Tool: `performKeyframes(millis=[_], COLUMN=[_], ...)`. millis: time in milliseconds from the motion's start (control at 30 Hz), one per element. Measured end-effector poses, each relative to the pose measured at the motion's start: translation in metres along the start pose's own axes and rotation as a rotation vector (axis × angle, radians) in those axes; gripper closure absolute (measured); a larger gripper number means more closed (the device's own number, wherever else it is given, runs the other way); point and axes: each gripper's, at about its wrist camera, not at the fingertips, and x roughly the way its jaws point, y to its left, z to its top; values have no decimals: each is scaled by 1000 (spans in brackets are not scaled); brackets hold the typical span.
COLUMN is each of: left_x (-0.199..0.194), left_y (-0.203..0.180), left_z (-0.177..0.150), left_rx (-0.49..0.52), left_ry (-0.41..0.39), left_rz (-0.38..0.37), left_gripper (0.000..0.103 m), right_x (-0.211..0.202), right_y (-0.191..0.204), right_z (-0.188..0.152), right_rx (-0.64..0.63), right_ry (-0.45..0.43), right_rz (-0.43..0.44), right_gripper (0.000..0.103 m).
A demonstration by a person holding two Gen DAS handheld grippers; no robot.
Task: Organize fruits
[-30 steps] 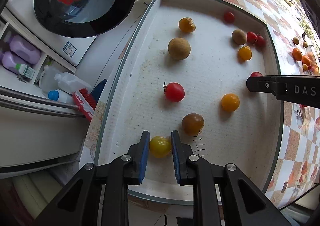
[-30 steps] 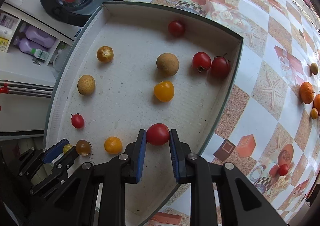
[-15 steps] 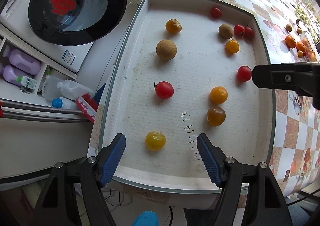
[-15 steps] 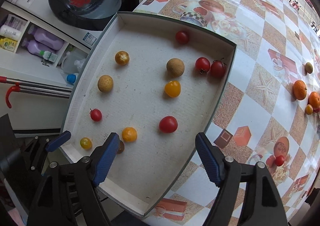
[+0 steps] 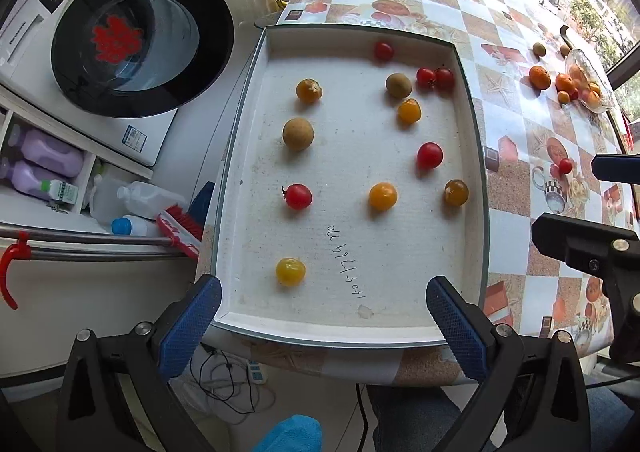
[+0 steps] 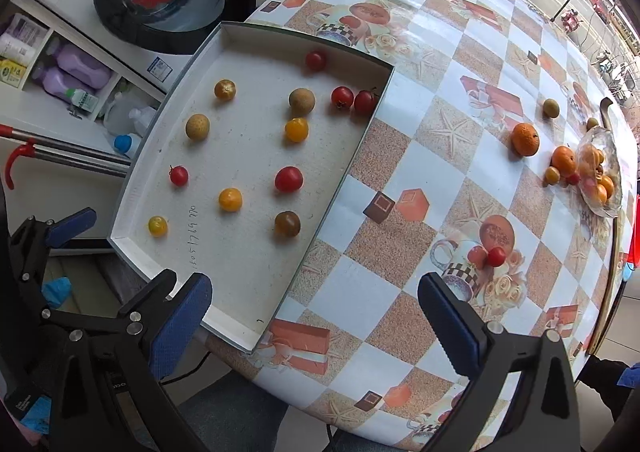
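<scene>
Our right gripper (image 6: 314, 326) and left gripper (image 5: 322, 316) are both opening, nothing between them, above the tray's (image 5: 478, 188) near edge, while remaining fruits (image 6: 560, 164) crowd the table's far right corner, nearer our right.

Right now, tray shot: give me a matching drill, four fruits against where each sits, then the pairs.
Things:
1. small yellow round tomato
2. lone red cherry tomato
3. dark brownish-green tomato
4. large orange mandarin

Places:
A. by the far wall of the white shallow tray
B. on the chequered tablecloth, outside the tray
C. nearest the tray's near edge, on its washing-machine side
D. close to the tray wall on the tablecloth side

Pairs: 1-C, 2-A, 3-D, 4-B
</scene>
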Motion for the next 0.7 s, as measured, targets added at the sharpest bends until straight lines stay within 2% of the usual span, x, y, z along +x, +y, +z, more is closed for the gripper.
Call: performKeyframes(millis=[167, 367, 700], left_x=[-11, -25, -34], left_y=[-5, -7, -15], left_z=[3, 3, -5], left_rx=[57, 69, 99], left_ry=[19, 11, 8], left_rz=[8, -10, -19], left_gripper=[0, 0, 0], right_x=[-15, -21, -40], right_y=[-4, -10, -10], right_z=[-5, -12, -7], right_rx=[34, 31, 19], right_ry=[5, 24, -51], right_rz=[27, 0, -31], right_gripper=[0, 0, 0])
